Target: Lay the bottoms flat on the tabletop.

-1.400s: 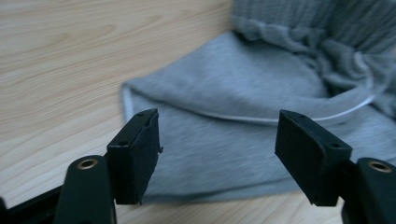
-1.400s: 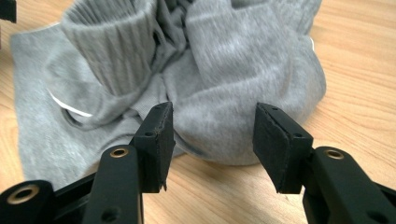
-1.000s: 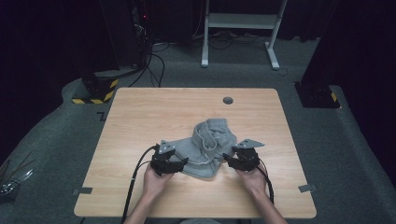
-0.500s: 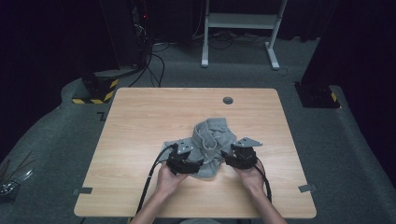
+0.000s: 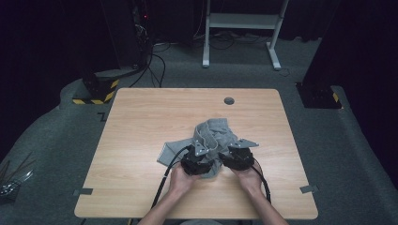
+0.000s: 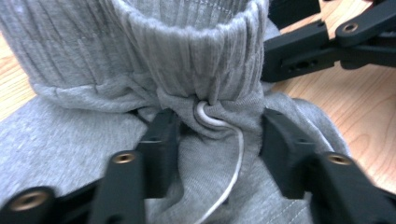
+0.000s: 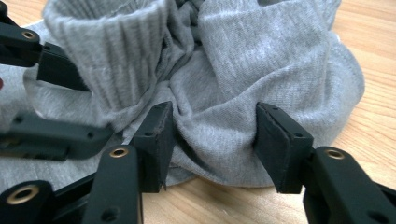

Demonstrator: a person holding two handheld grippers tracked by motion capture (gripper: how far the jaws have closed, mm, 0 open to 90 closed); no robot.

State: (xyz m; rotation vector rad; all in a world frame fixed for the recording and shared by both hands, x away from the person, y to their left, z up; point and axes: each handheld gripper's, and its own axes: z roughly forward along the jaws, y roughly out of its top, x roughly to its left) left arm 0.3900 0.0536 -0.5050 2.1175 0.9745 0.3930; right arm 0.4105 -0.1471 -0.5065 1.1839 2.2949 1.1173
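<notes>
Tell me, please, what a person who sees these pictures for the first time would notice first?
The eye goes first to the crumpled grey garment near the middle of the wooden table, with a ribbed cuff and a white drawstring. Next come the two black grippers at its near edge, the left gripper and the right gripper, each with open jaws around a fold of the cloth.

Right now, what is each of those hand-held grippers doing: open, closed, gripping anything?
Left hand-held gripper: open, jaws either side of a bunched fold of the grey garment.
Right hand-held gripper: open, jaws straddling the garment's edge, not clamped.
</notes>
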